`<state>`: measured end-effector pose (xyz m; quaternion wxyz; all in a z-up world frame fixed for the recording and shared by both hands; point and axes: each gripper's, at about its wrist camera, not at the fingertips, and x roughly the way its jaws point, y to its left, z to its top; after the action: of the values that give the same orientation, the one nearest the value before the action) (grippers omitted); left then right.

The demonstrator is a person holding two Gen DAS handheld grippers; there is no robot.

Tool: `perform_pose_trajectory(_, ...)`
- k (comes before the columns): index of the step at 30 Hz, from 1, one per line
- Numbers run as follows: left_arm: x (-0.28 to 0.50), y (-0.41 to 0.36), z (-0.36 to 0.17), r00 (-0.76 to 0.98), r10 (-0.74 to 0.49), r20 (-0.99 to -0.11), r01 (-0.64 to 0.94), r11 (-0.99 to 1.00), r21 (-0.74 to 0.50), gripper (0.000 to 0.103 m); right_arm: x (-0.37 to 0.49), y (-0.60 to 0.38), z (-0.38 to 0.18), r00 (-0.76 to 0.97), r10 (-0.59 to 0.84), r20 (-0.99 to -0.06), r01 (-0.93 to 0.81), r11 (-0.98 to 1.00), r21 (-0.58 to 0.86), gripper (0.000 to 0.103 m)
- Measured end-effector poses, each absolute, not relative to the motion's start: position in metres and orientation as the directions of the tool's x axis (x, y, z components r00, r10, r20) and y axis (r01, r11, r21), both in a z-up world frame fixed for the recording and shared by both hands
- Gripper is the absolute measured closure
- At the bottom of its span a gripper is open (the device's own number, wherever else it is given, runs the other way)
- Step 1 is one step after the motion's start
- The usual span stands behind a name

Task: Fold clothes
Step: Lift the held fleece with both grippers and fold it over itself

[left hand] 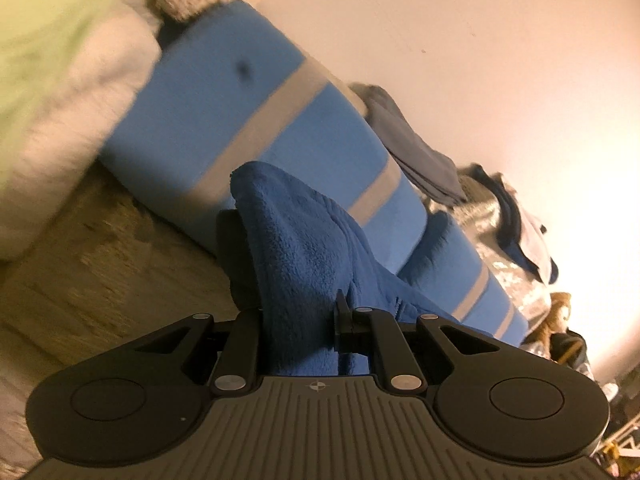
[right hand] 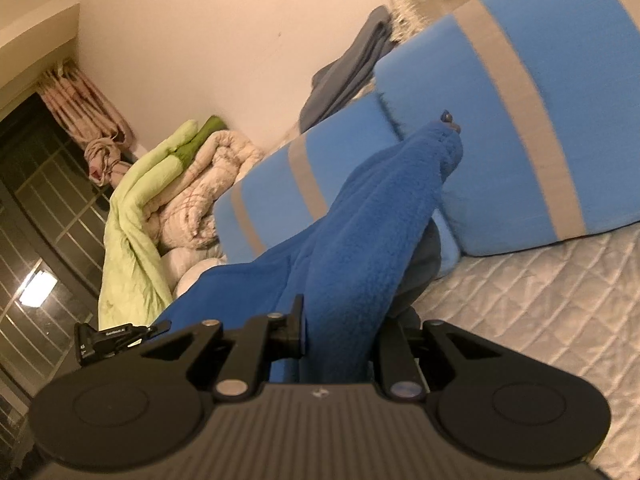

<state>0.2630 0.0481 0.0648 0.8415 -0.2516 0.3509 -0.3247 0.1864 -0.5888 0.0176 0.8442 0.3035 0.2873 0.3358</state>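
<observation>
A dark blue fleece garment point(left hand: 304, 248) is bunched between the jaws of my left gripper point(left hand: 298, 312), which is shut on it and holds it above the bed. My right gripper point(right hand: 340, 320) is shut on another part of the same blue fleece point(right hand: 360, 216), which drapes over and hides its fingers. The left gripper's body point(right hand: 108, 338) shows at the lower left of the right wrist view, close beside the fleece.
Two light blue pillows with grey stripes point(right hand: 500, 120) lean at the wall on a white quilted mattress point(right hand: 540, 300). A green and cream duvet point(right hand: 160, 192) is piled by the curtain. A grey garment point(right hand: 352, 68) and more clothes point(left hand: 508, 216) lie behind the pillows.
</observation>
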Motion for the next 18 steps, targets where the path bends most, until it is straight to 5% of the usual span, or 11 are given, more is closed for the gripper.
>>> perform_pose_trajectory(18,0.285,0.108,0.075,0.634,-0.644,-0.428,0.318,0.722,-0.615,0.089,0.211,-0.499,0.009,0.546,0.795,-0.265,-0.423,0.534,0.732,0.088)
